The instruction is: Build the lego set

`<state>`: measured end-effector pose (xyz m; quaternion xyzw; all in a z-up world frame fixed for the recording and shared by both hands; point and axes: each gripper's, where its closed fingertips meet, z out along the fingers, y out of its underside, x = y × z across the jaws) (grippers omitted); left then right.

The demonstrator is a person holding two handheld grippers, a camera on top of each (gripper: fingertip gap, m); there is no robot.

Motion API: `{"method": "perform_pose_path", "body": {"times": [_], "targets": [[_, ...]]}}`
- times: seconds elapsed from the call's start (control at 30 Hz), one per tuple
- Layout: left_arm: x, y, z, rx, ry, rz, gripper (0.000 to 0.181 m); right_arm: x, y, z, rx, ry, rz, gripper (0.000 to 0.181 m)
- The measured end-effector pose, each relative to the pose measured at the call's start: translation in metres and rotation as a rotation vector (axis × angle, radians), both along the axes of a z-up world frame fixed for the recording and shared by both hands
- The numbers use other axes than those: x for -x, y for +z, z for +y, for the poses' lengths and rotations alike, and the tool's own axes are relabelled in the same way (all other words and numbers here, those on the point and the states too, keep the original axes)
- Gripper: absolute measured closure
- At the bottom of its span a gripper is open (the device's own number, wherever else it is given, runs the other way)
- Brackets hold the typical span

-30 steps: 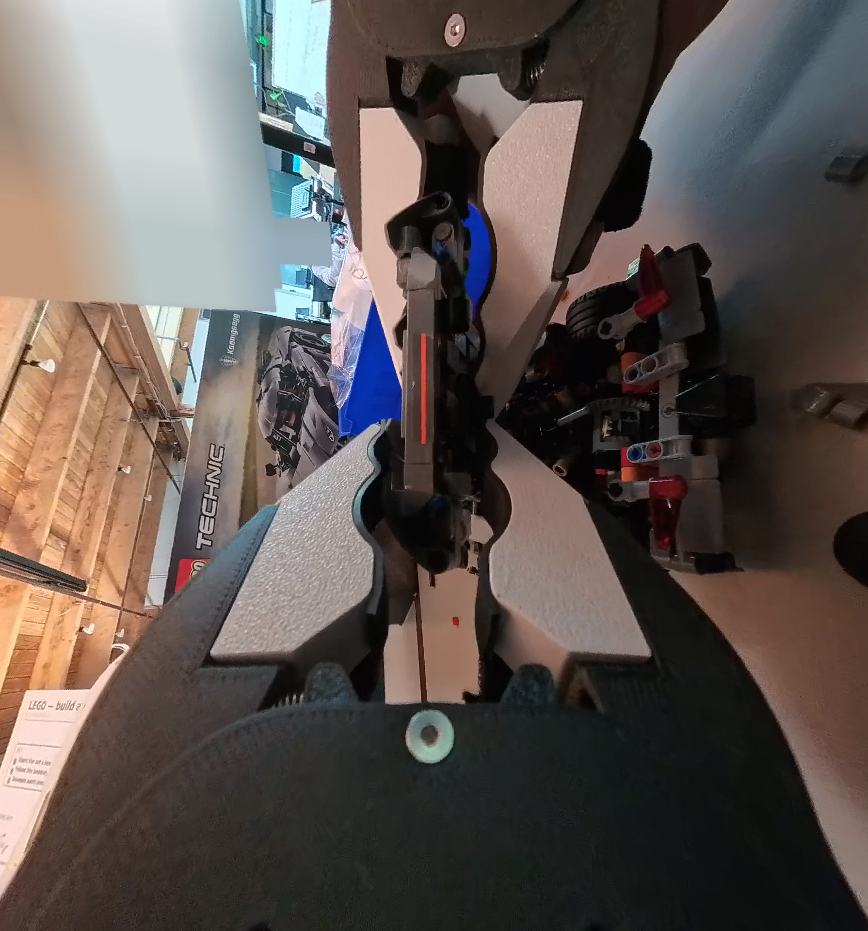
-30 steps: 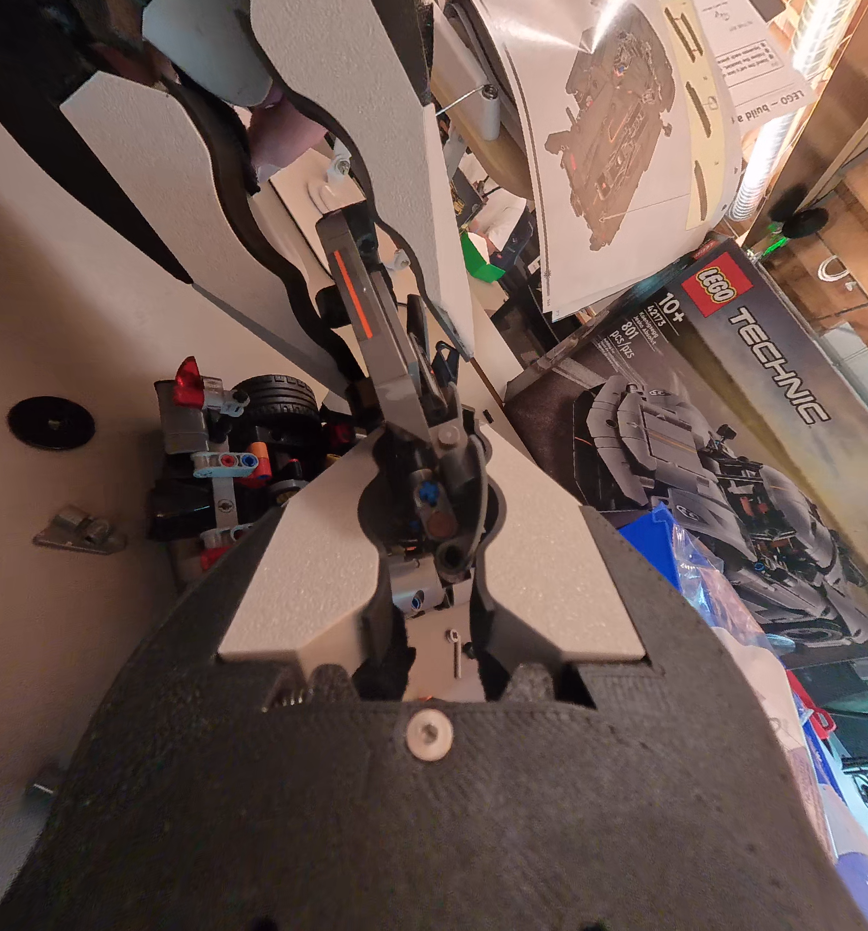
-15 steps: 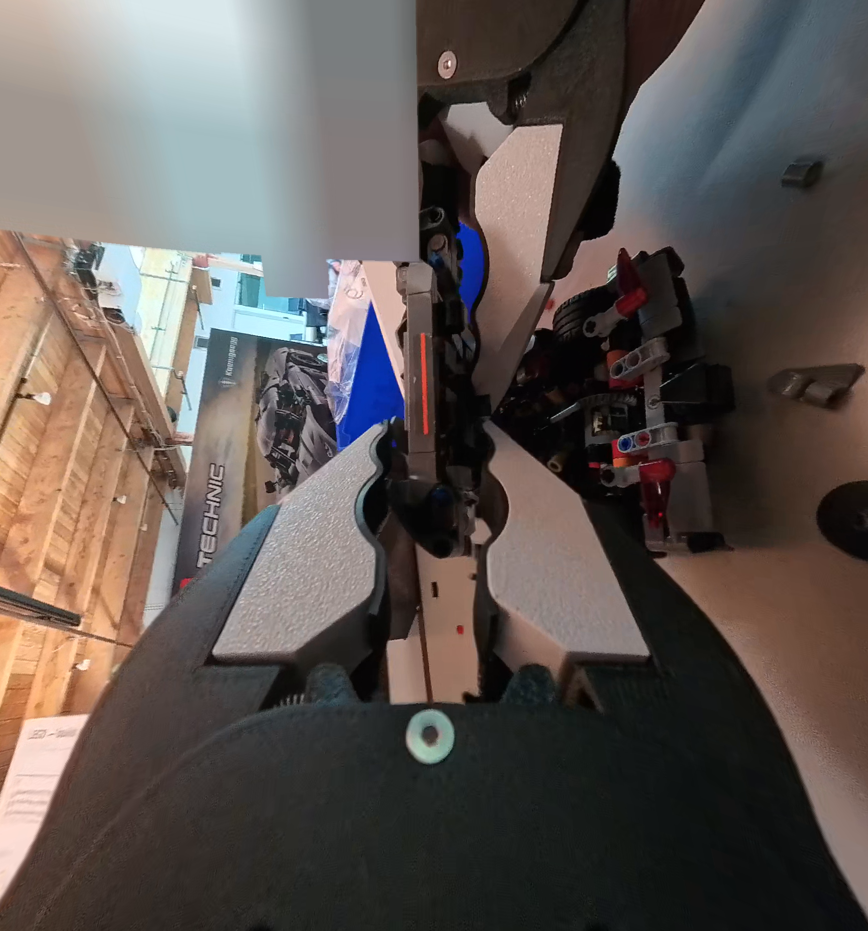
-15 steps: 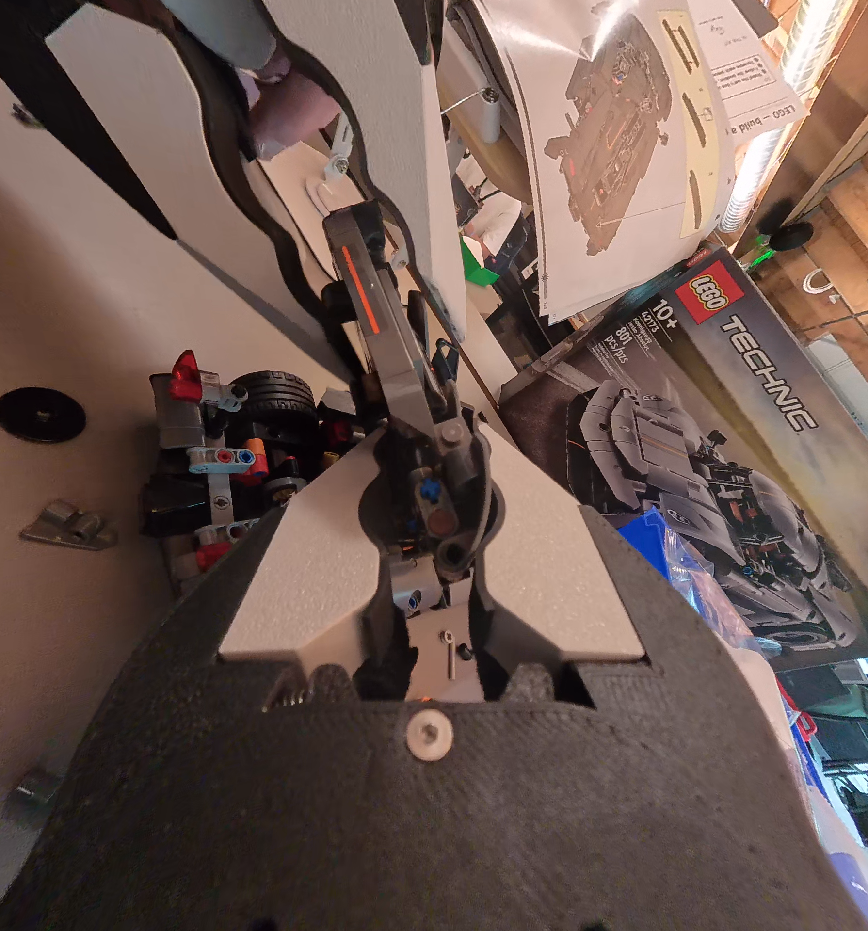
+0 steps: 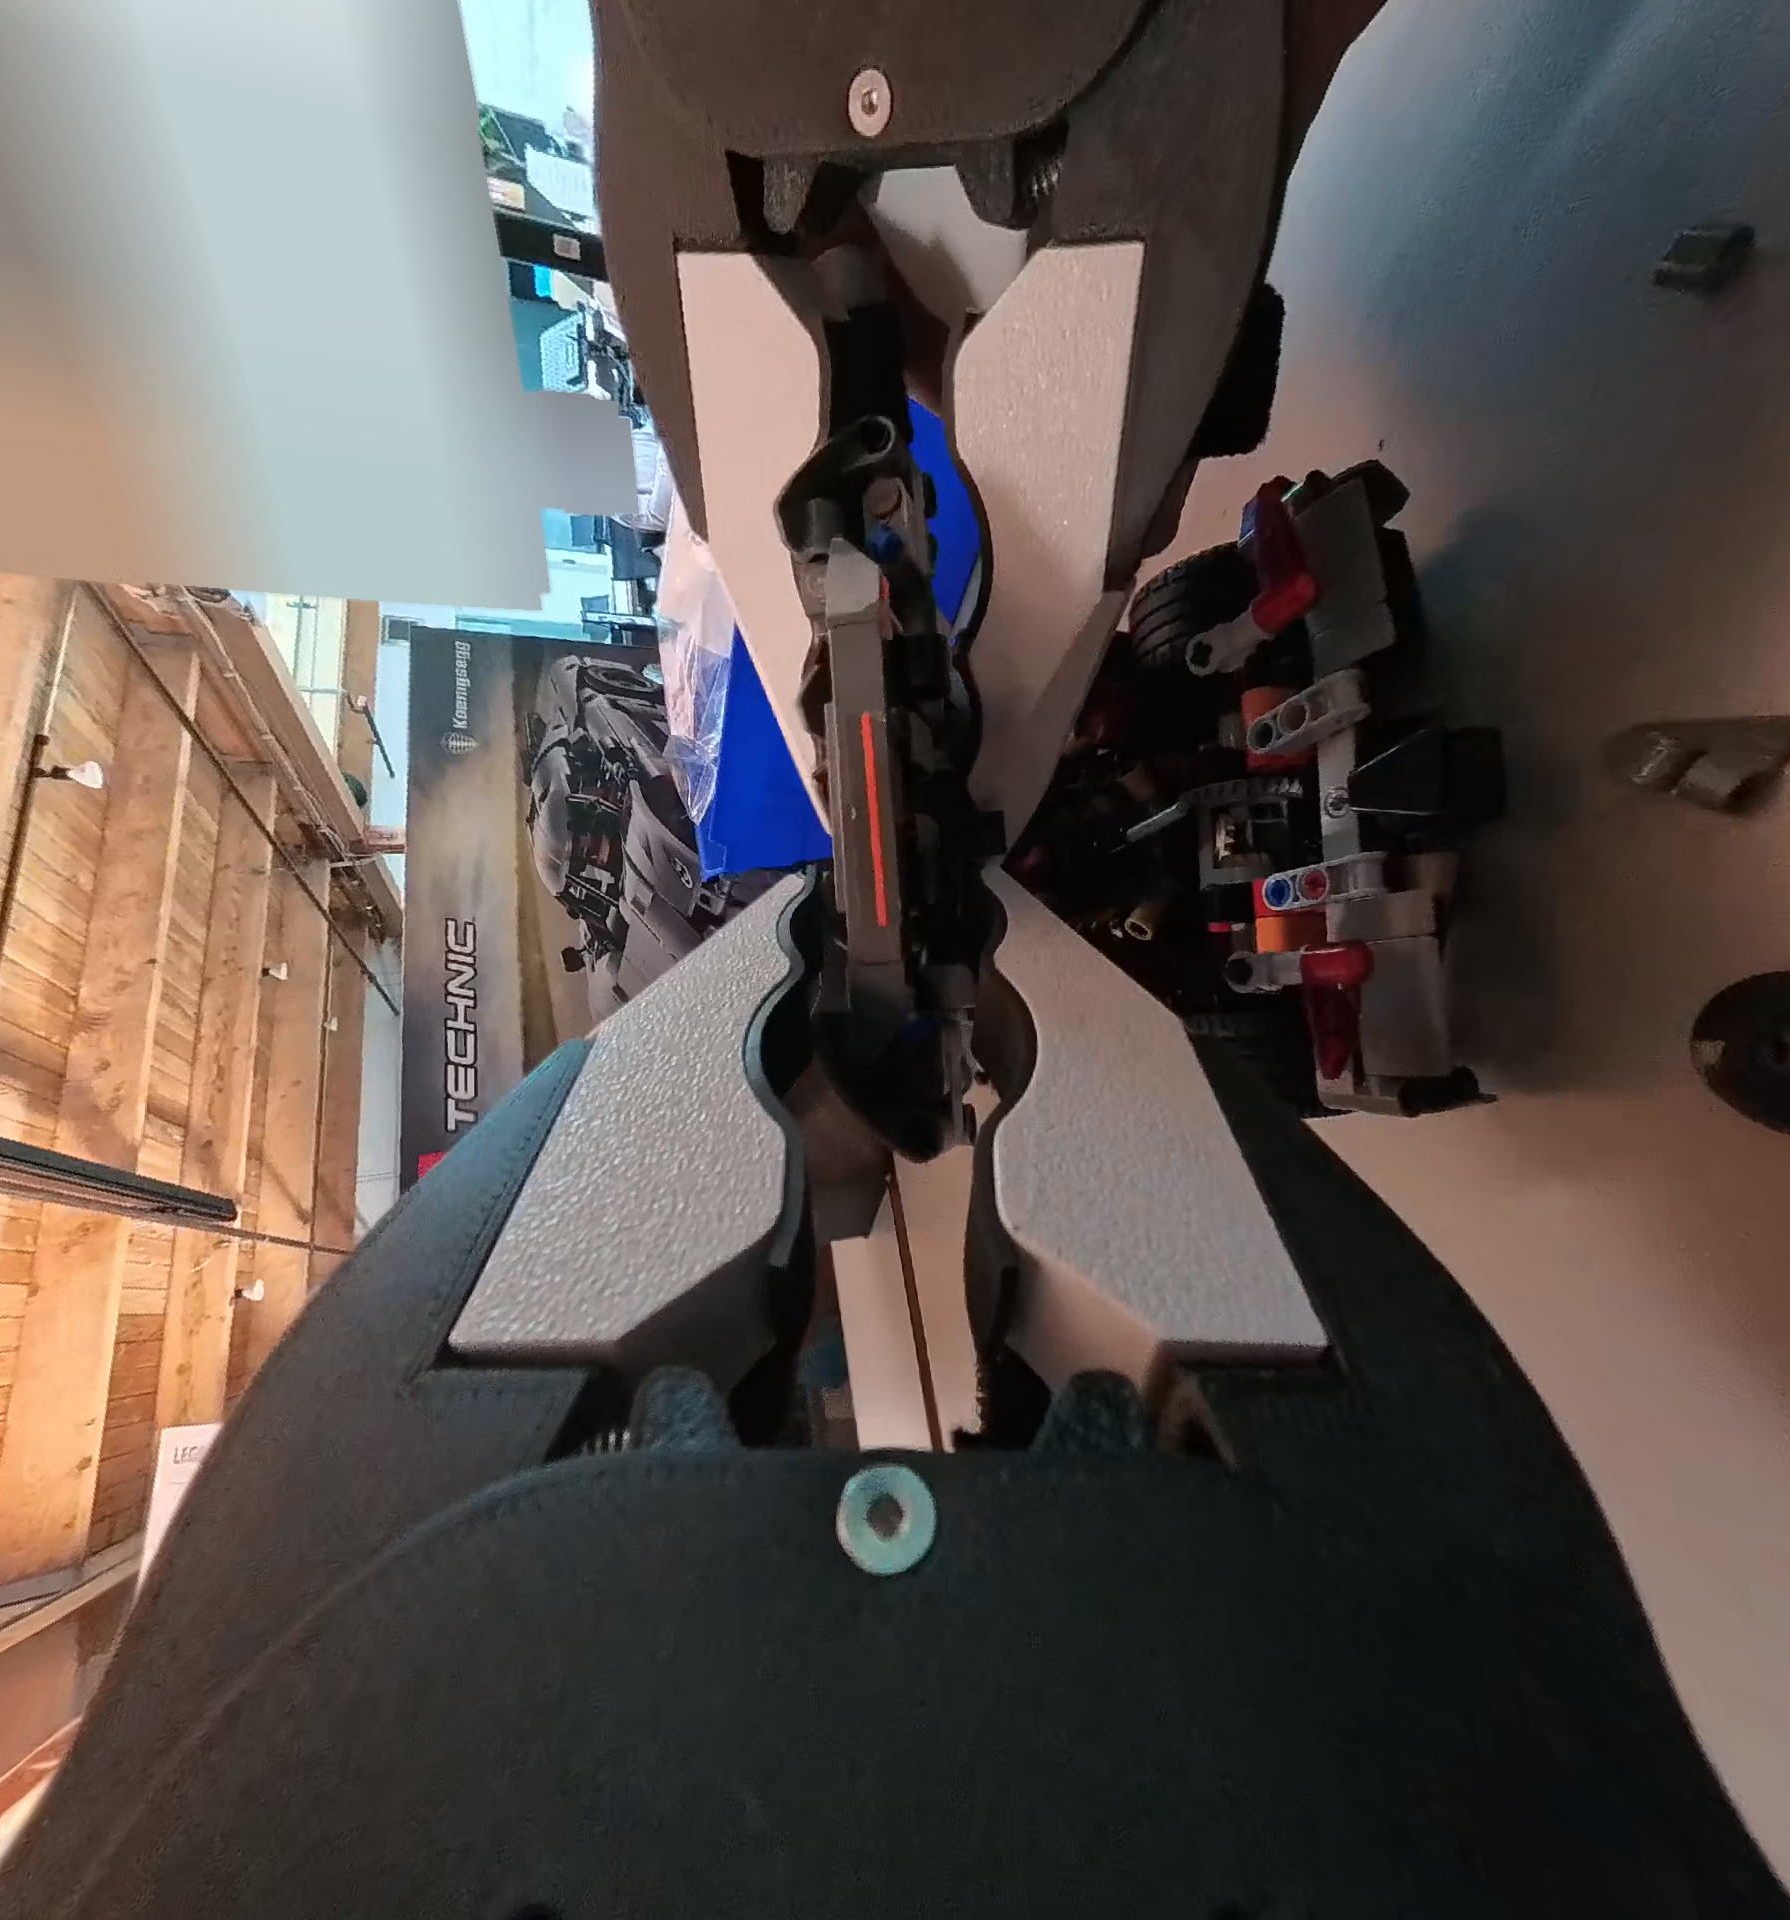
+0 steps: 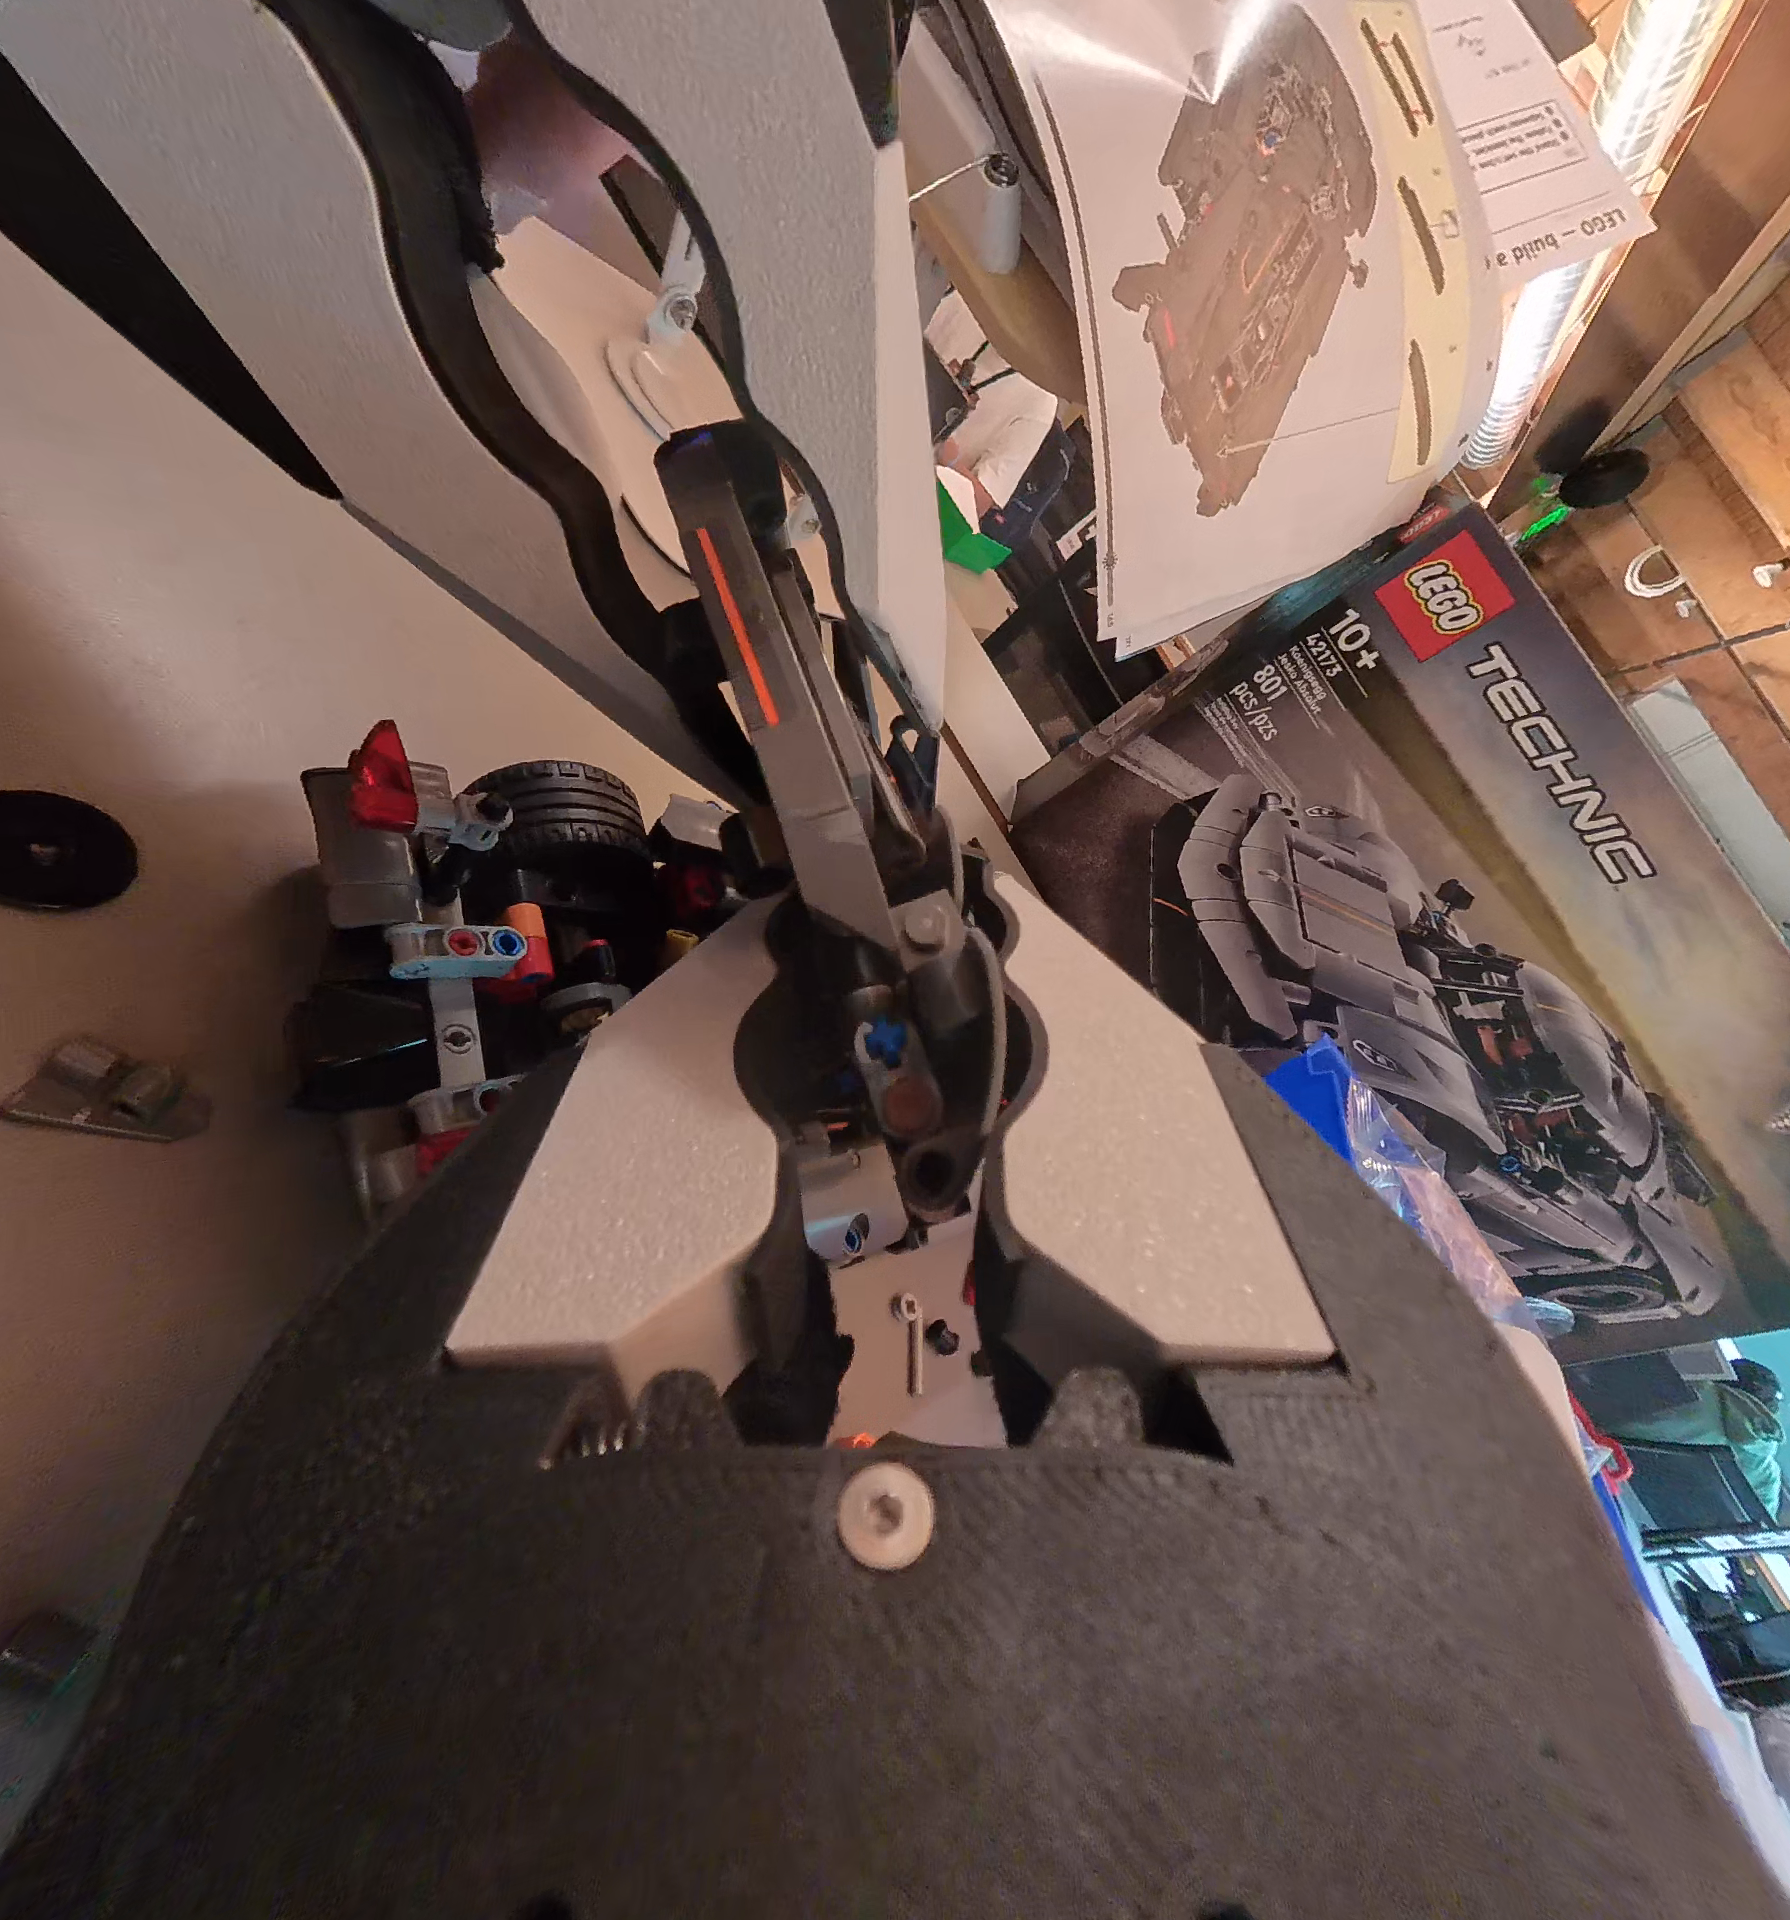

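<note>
Pale, matte tabletop (image 6: 143, 644). Resting on it: a partly built toy car chassis (image 6: 455, 966) of black, grey and red bricks, one black tyre fitted. Just beside it, apart: a flat black round disc (image 6: 36, 850) and a small grey angled brick plate (image 6: 101, 1091). Well apart, a small dark grey brick (image 5: 1701, 252), shape unclear. At the table's far side stands a printed cardboard set box (image 6: 1493, 935), possibly leaning.

Each tool has a black, coarse-textured printed body, rounded at the base, with one silver screw set in its middle. The left tool (image 5: 896, 935) and right tool (image 6: 886, 997) both carry two pale grey, pebbled fingers (image 5: 652, 1174) edged with wavy black pads.
</note>
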<state>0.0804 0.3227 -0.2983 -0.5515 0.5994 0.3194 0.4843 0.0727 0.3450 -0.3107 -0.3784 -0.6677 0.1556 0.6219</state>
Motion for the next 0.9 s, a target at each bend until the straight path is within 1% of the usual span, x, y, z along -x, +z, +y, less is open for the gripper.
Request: {"method": "perform_pose_path", "body": {"times": [0.23,0.5,0.57,0.7,0.77,0.83,0.9], "targets": [[0.001,0.002,0.002,-0.004,0.034,0.001,0.158,0.000,0.000,0.002,-0.007,-0.008,-0.014,0.156],[0.001,0.001,0.003,-0.025,0.021,0.008,0.157,0.001,-0.001,0.003,-0.027,-0.004,-0.018,0.156],[0.001,0.000,0.003,-0.029,0.017,0.012,0.156,0.001,-0.001,0.003,-0.057,-0.008,-0.026,0.156],[0.001,0.002,0.004,-0.022,0.016,-0.045,0.153,0.001,-0.001,0.003,-0.038,0.003,-0.019,0.156],[0.003,0.000,0.007,-0.016,0.025,-0.079,0.146,0.001,-0.001,0.002,-0.058,0.004,-0.029,0.156],[0.007,-0.006,0.010,0.022,0.045,-0.107,0.148,0.002,-0.001,0.000,-0.054,0.009,-0.029,0.156],[0.008,-0.006,0.011,0.021,0.038,-0.131,0.149,0.002,-0.001,0.001,-0.053,0.013,-0.027,0.156]]}}
